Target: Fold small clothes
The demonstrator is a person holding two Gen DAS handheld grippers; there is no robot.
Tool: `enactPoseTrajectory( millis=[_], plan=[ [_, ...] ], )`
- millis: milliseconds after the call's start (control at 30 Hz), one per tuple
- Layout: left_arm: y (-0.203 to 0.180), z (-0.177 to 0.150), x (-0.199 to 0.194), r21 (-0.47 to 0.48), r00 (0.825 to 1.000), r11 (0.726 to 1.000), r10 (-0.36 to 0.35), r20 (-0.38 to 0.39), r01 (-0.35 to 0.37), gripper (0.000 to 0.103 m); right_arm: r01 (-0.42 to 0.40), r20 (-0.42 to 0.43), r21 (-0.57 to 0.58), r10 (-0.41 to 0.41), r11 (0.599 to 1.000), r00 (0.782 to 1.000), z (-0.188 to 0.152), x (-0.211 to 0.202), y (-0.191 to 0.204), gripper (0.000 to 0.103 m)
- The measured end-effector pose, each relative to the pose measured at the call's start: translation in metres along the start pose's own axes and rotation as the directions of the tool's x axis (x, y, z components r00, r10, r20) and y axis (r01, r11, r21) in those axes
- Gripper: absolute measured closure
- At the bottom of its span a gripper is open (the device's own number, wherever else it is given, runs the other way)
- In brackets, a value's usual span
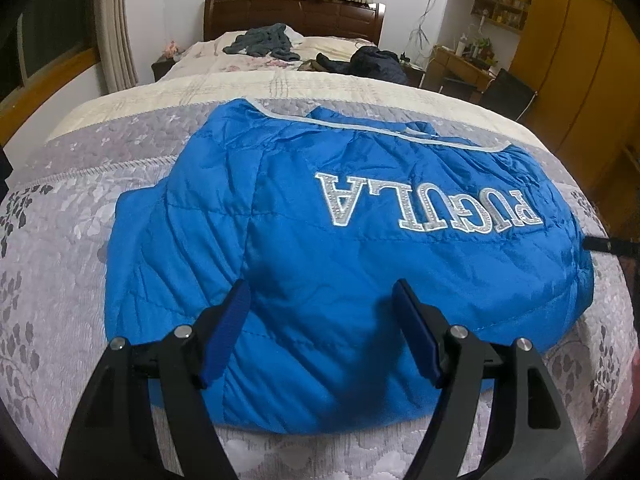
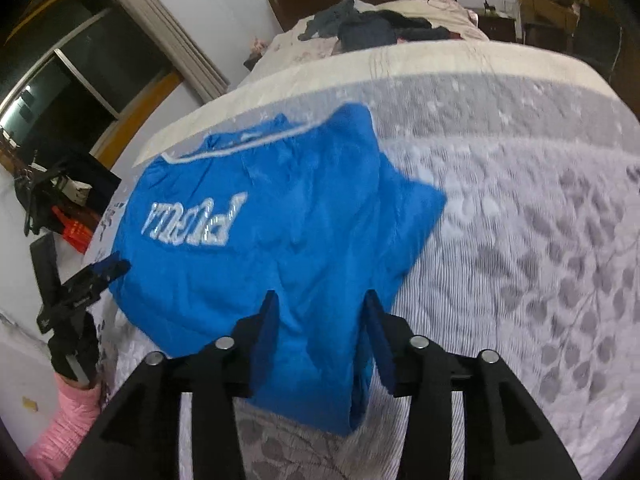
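Note:
A blue padded jacket (image 1: pixel 320 240) with silver letters lies flat on the grey floral quilt (image 1: pixel 60 260), its white-trimmed hem at the far side. My left gripper (image 1: pixel 322 286) is open and hovers over the jacket's near edge, with nothing pinched between its blue pads. In the right wrist view the same jacket (image 2: pixel 260 240) shows a sleeve folded over its right side. My right gripper (image 2: pixel 321 296) is open above the jacket's near corner, with fabric lying under the gap. The left gripper (image 2: pixel 106 270) appears at the jacket's left edge, held by a hand in a pink sleeve (image 2: pixel 68 420).
Dark clothes (image 1: pixel 264 42) and a dark jacket (image 1: pixel 376 62) lie at the far end of the bed, before a wooden headboard (image 1: pixel 296 12). A desk (image 1: pixel 460 64) and chair (image 1: pixel 508 90) stand at the right. Black gear and a red item (image 2: pixel 76 232) sit beside the bed.

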State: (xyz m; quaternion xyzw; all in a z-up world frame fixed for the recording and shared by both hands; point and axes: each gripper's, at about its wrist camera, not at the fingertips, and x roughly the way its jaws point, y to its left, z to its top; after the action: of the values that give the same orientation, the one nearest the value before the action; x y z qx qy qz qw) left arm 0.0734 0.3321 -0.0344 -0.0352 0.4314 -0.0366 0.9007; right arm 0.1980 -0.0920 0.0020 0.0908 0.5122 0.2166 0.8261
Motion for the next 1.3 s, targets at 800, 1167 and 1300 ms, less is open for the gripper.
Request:
enactPoseTrajectory(
  millis=[800,1167,1300],
  plan=[
    [-0.017,0.006,0.004,0.053,0.999,0.998,0.030,0.031,-0.032,0.030,-0.029,-0.019,0.135,0.032,0.990,0.999,0.049,0.038,-0.029,0.092],
    [-0.011,0.007,0.010,0.038,0.999,0.999,0.032,0.018,-0.032,0.028,-0.023,-0.033,0.141,0.028,0.990,0.999,0.040,0.054,-0.035,0.088],
    [-0.010,0.007,0.010,0.033,1.000,0.999,0.027,0.011,-0.028,0.028,-0.020,-0.014,0.123,0.021,0.992,1.000,0.040,0.042,-0.031,0.079]
  ],
)
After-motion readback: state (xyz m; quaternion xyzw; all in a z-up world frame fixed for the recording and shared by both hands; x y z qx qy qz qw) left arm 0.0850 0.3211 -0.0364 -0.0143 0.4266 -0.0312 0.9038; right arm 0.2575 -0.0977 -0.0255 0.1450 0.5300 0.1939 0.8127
